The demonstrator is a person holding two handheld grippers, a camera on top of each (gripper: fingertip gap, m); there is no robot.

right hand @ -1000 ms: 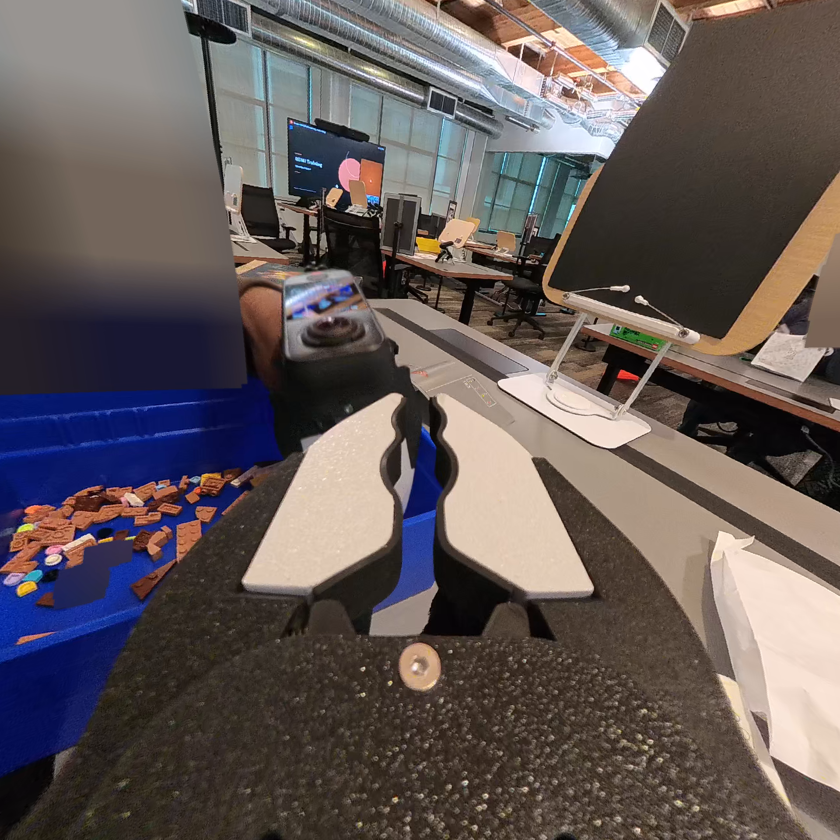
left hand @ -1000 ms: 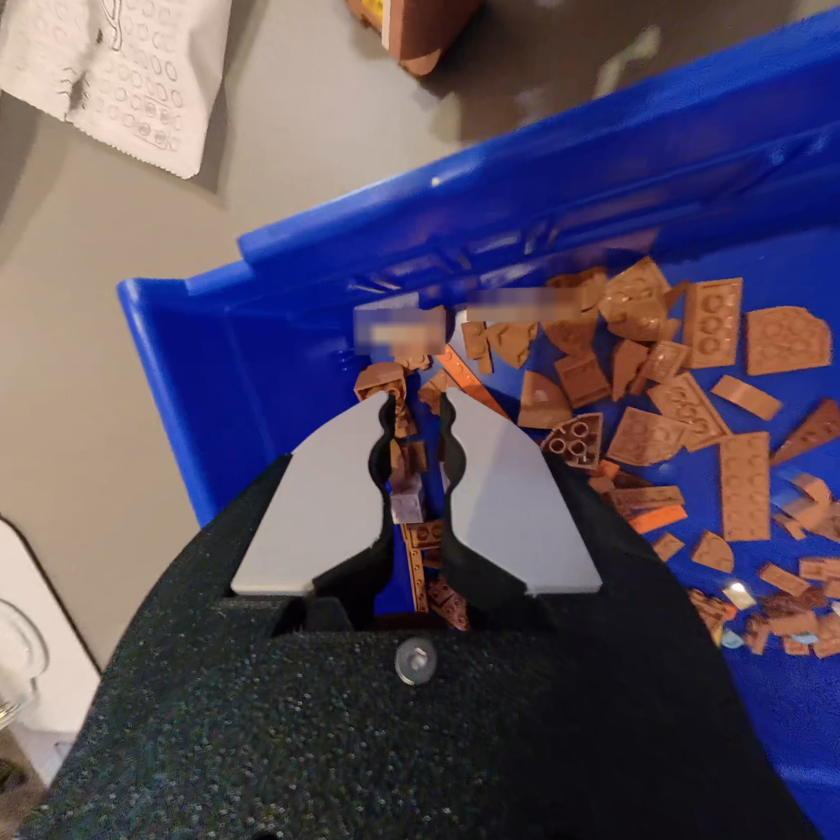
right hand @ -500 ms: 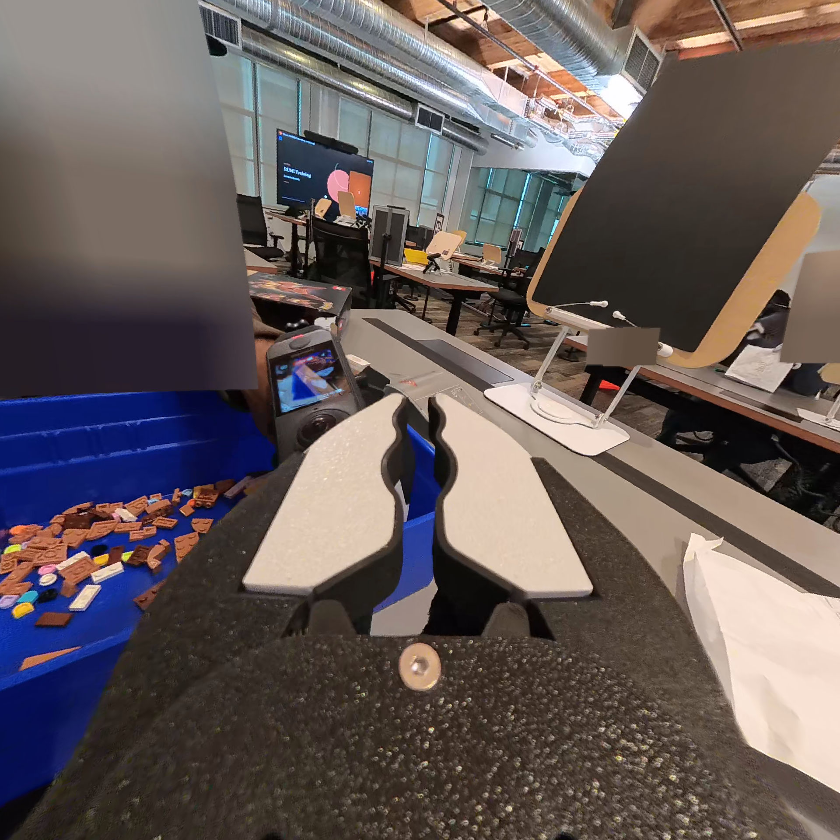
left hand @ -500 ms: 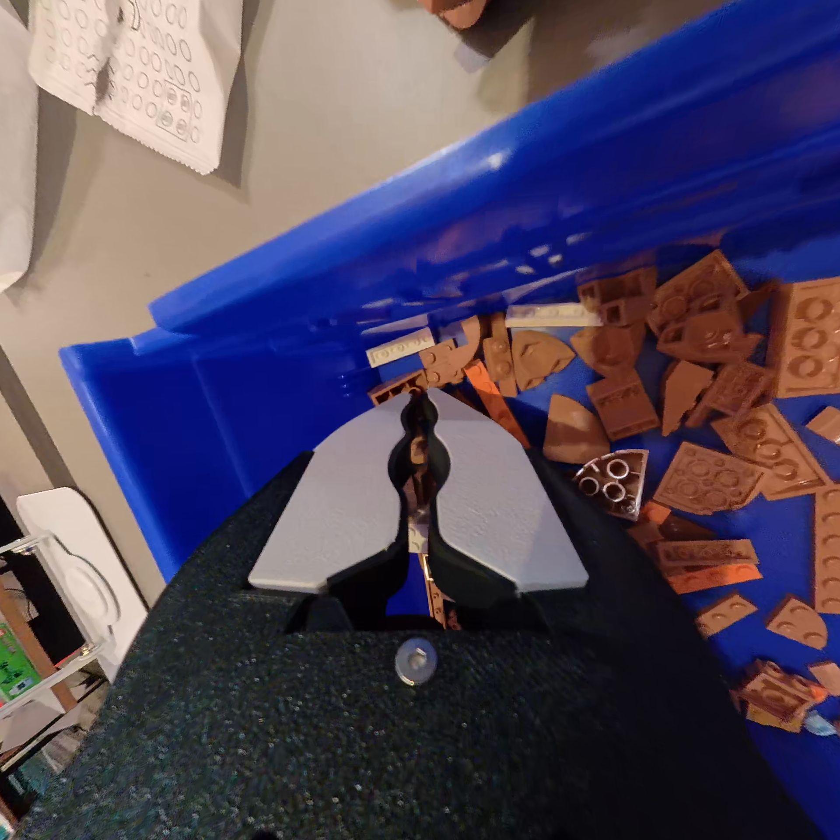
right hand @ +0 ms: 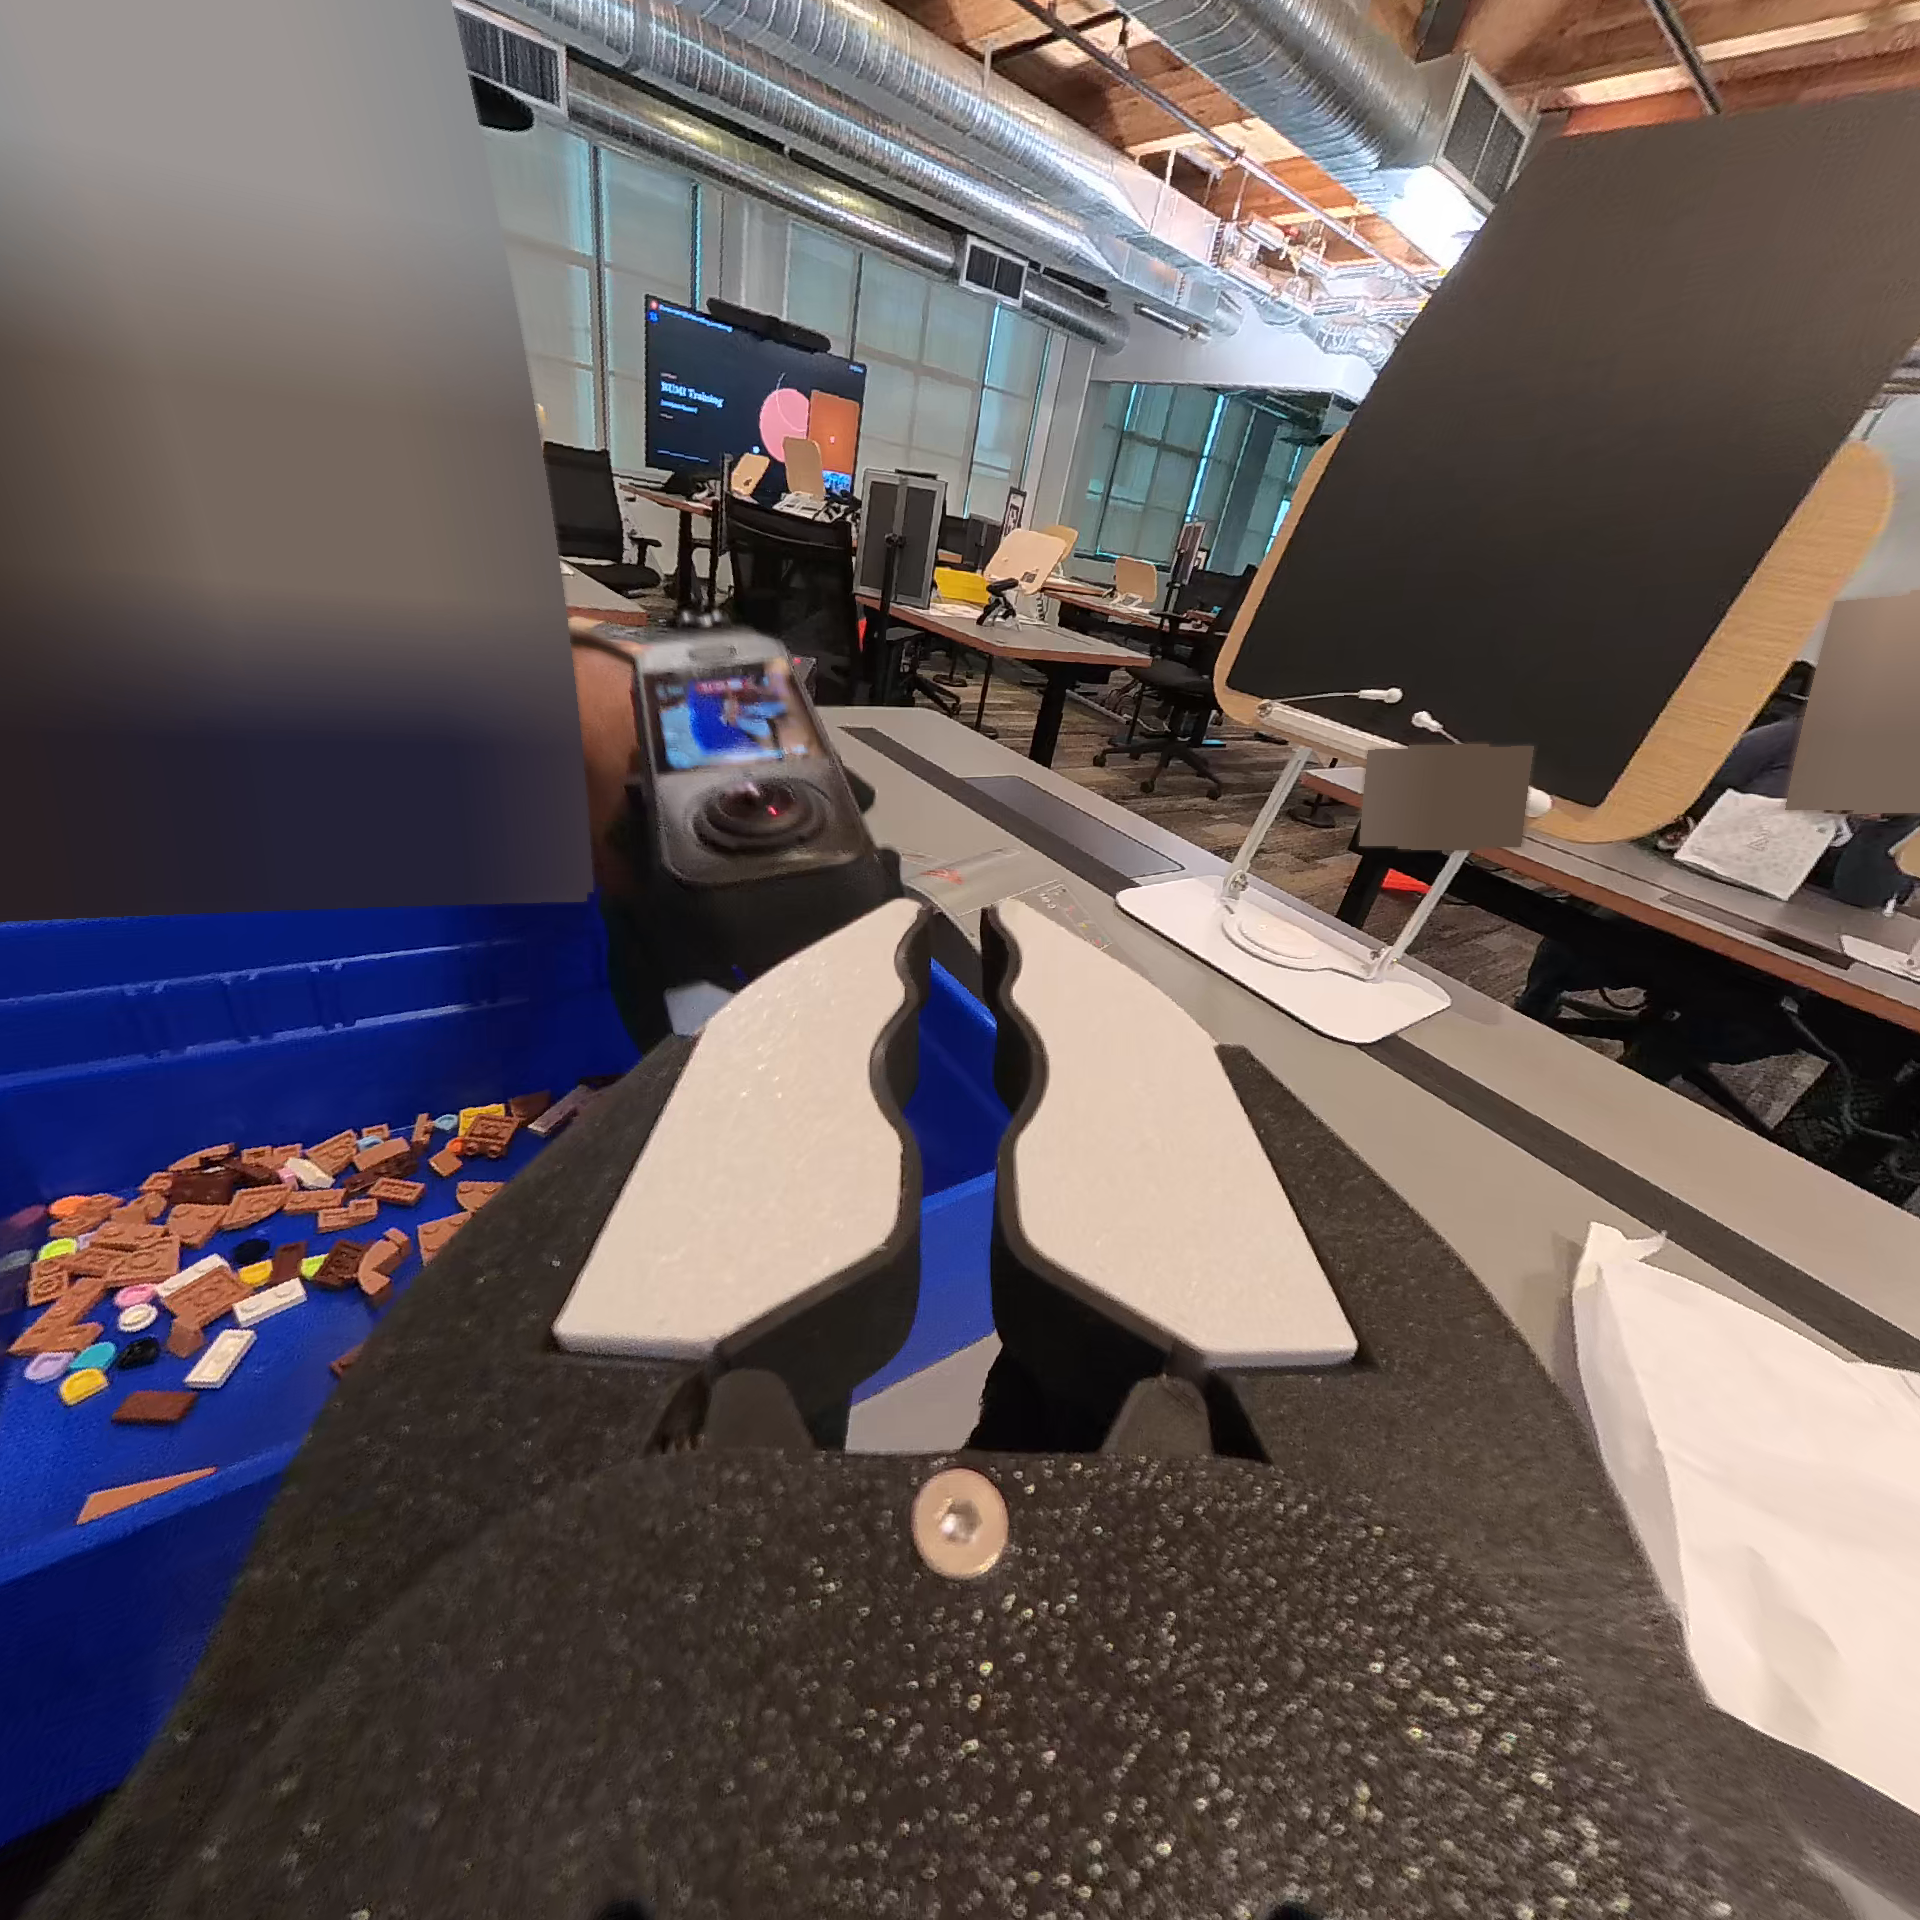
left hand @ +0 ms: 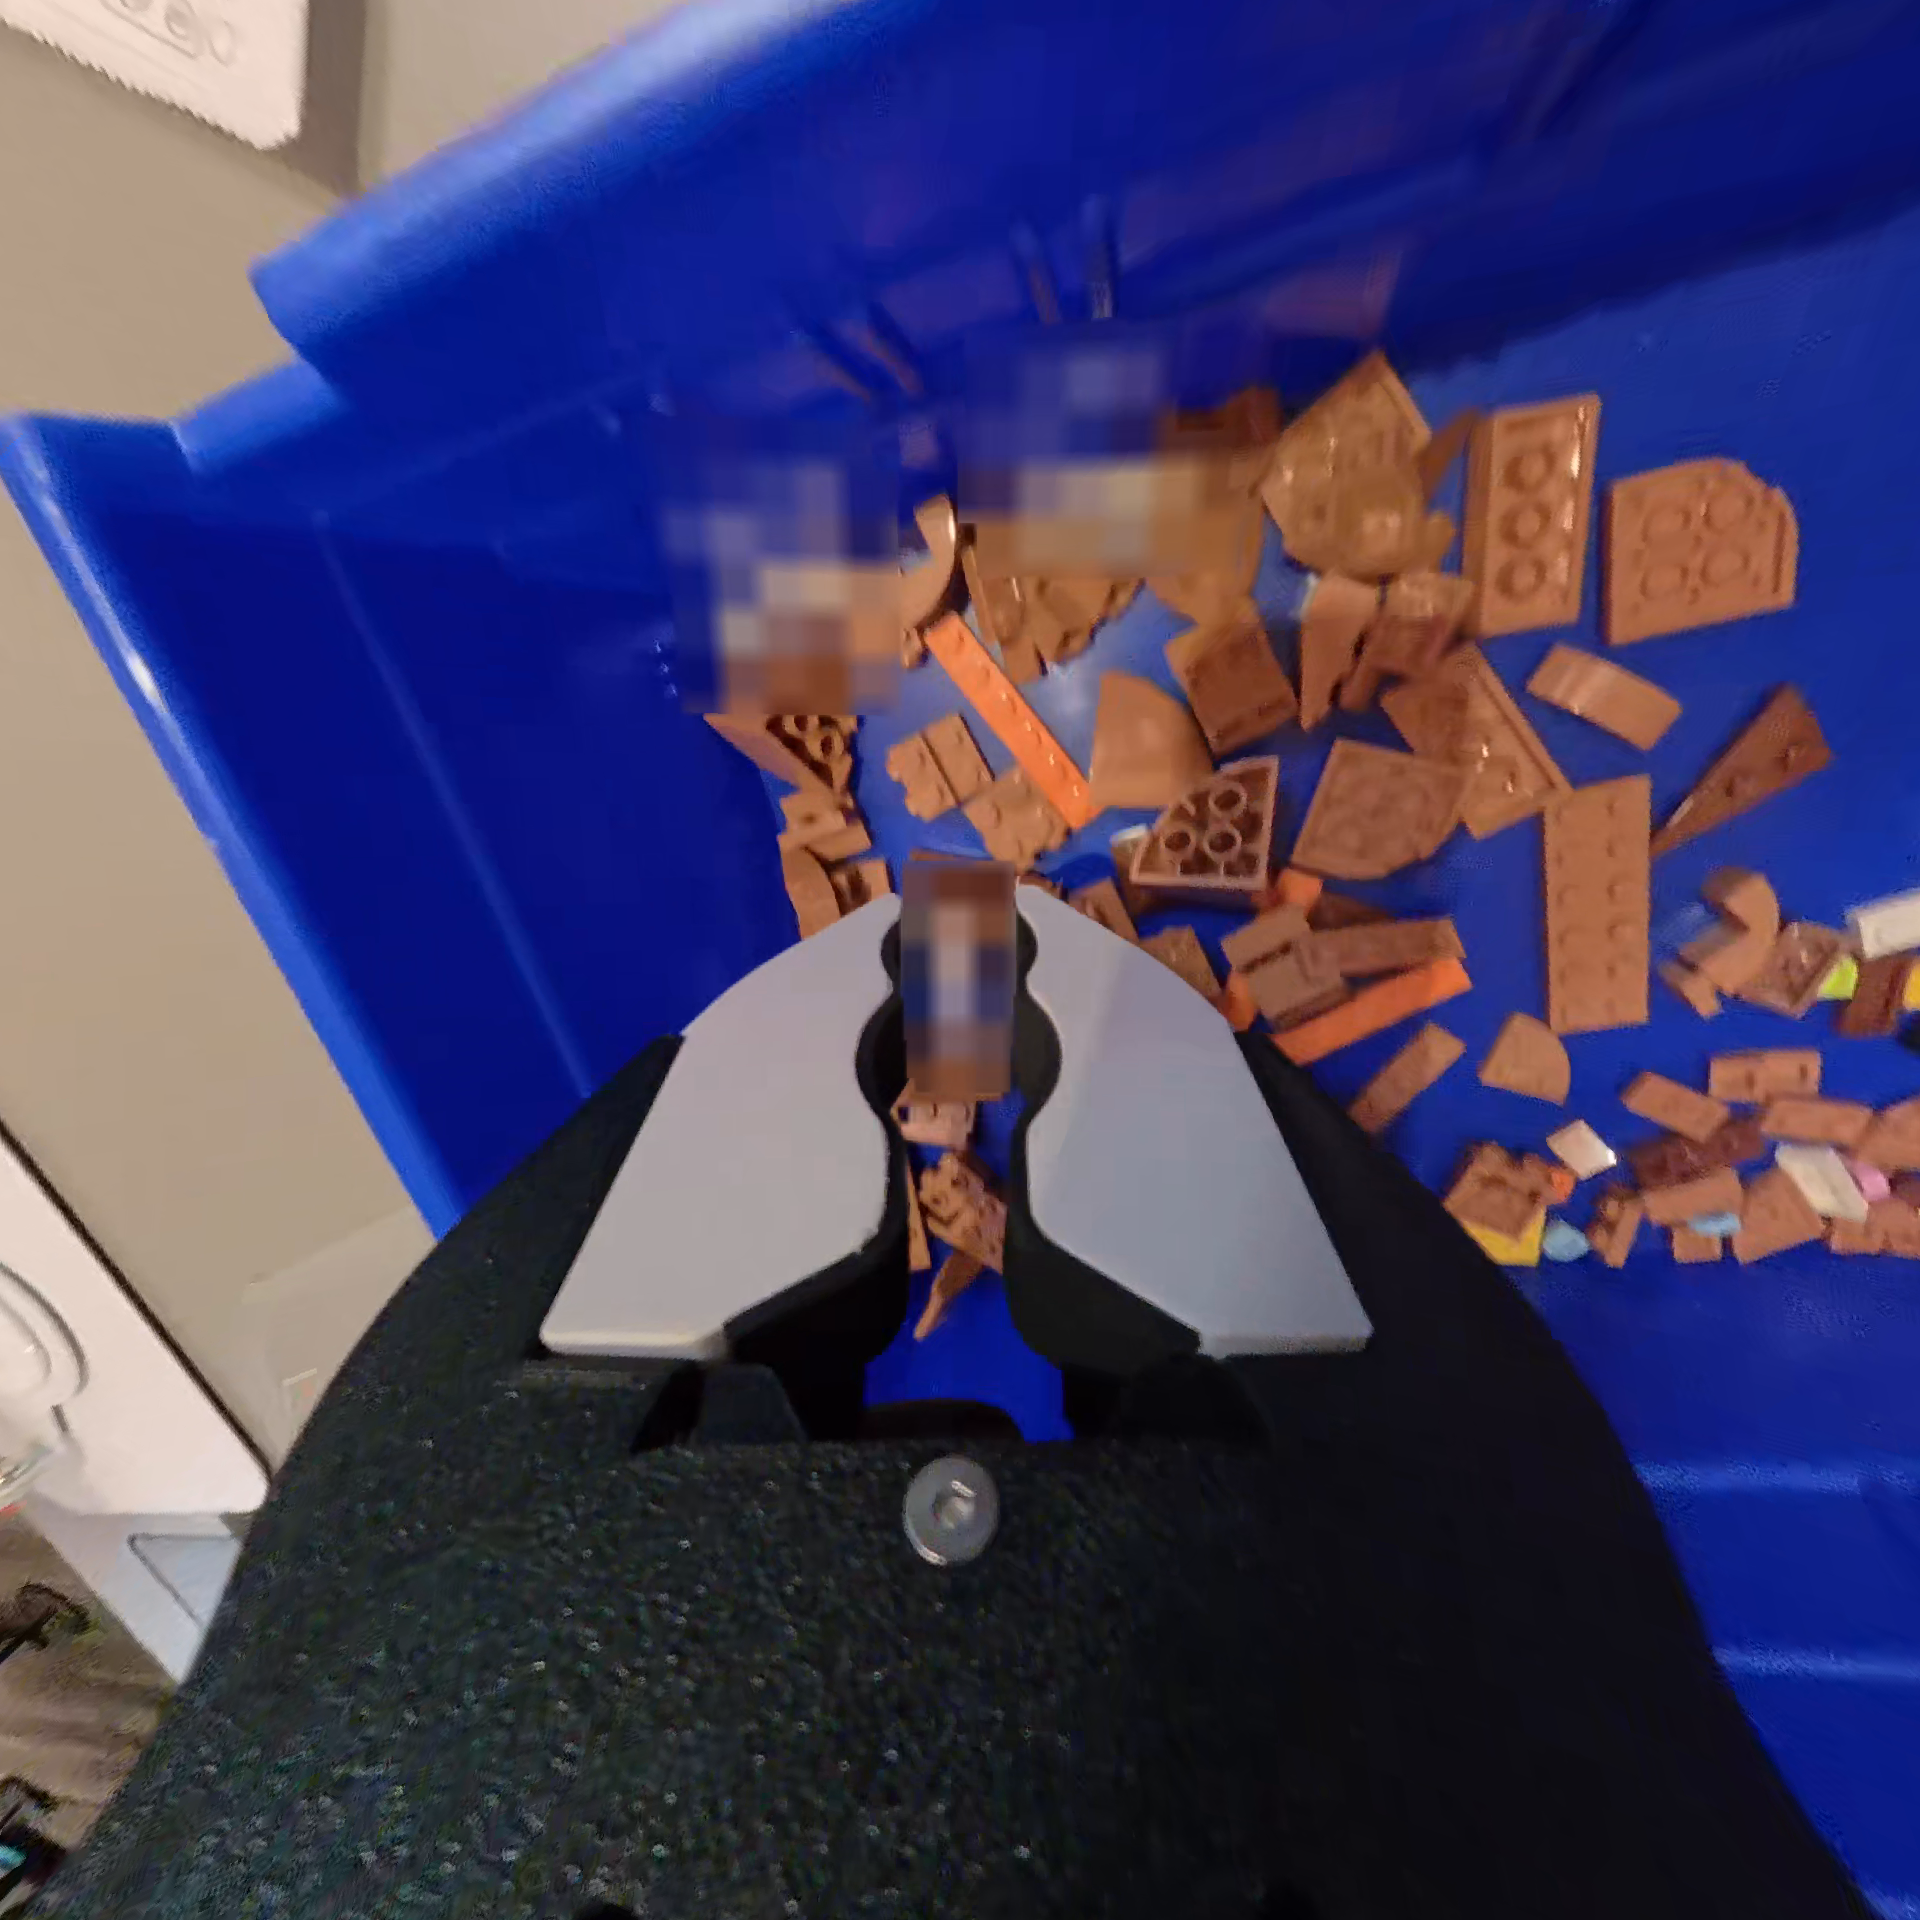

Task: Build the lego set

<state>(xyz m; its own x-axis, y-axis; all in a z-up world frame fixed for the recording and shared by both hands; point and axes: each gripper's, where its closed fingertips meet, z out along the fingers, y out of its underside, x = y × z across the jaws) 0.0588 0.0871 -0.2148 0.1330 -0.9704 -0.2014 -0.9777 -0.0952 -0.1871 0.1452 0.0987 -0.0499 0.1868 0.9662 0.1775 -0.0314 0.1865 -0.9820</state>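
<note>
Blue bin (left hand: 499, 790) is holding the loose brown lego pieces (left hand: 1382, 727), spread flat over its floor so single parts can be picked out. Left gripper (left hand: 956, 935) is hanging over the bin's near corner, tilted down into the pile, jaws nearly clenched with only a narrow gap. A mosaic patch is covering that gap, so whether a piece is pinched there cannot be told; some brown shows at the patch's lower edge, but it may be lying on the bin floor below. Judging by the pose, this is a pick from the pile, early in the build.

Right gripper (right hand: 951, 925) is waiting above the grey counter (right hand: 1351, 1143) beside the bin's rim (right hand: 956, 1195), jaws slightly parted and grasping nothing, likely parked clear so the left one has room. Left gripper's camera (right hand: 743, 769) is showing just past its tips. White paper (right hand: 1766, 1507) is lying on the counter to the right, and a tilted dark board on a stand (right hand: 1538, 499) is standing farther back, probably propped for reference. No assembled model is in view.
</note>
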